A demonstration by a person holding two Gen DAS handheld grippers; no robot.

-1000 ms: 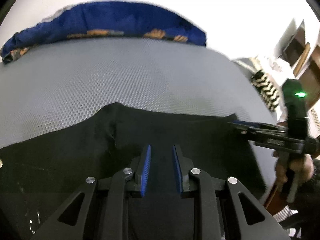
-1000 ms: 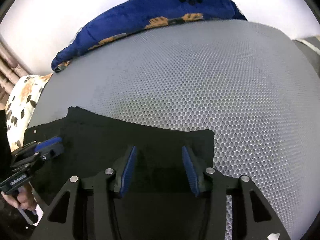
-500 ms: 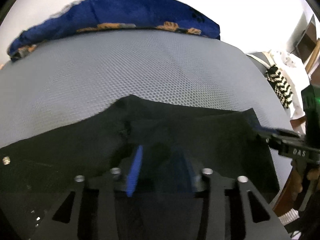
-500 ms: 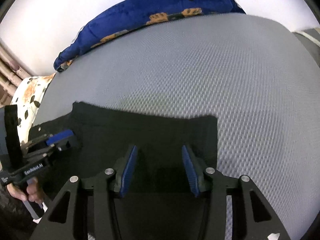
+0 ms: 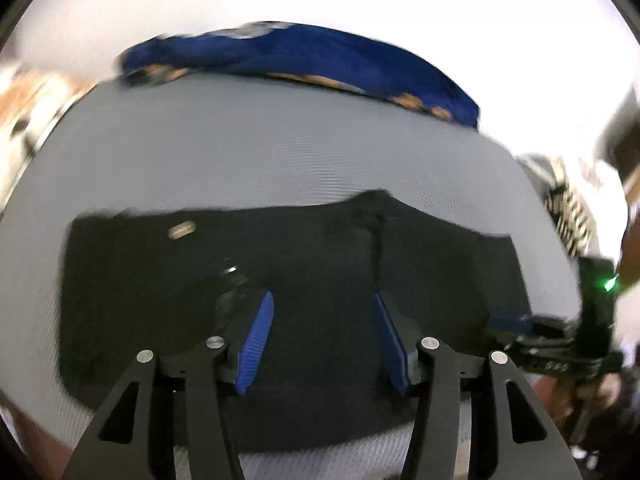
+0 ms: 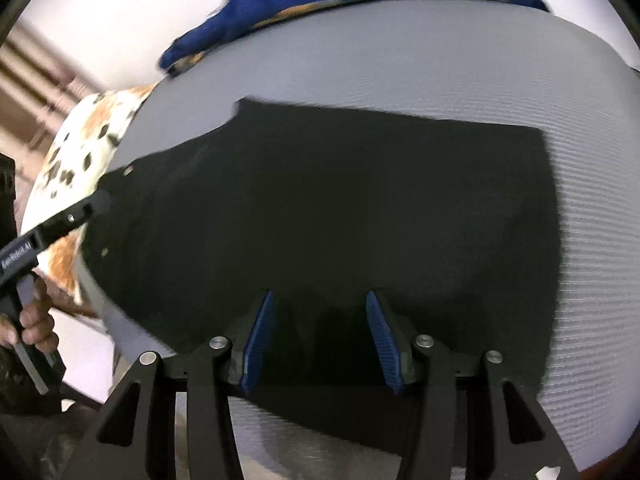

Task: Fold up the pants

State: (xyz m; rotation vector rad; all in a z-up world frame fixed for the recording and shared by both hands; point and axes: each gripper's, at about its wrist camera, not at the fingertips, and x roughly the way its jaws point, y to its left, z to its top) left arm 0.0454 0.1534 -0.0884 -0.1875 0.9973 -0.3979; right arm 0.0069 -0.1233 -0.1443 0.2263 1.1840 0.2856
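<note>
Covering most of both views was a grey honeycomb-textured mattress [image 6: 440, 92], and on it the black pants [image 6: 320, 208] lay flat as a broad, roughly rectangular slab, its edges fairly straight, which suggested that at least one fold had already been made. A blue pillow with orange paw prints [image 5: 320, 60] rested along the far edge of the mattress, well apart from the pants, and a white cushion with orange and dark spots [image 6: 84, 140] sat off the mattress's left side in the right-wrist view. Judging by the wide shape left, at least one more fold probably remained, perhaps bringing one end across the other. The left gripper [image 5: 322, 340] hovered over the near part of the pants, its blue-padded jaws opening with only flat cloth beneath them and nothing pinched between. The right gripper [image 6: 316, 340] hovered likewise over the near edge, its jaws apart and widening slightly, also holding nothing. A small pale label or button [image 5: 182, 229] showed near the far left corner of the pants in the left-wrist view.
</note>
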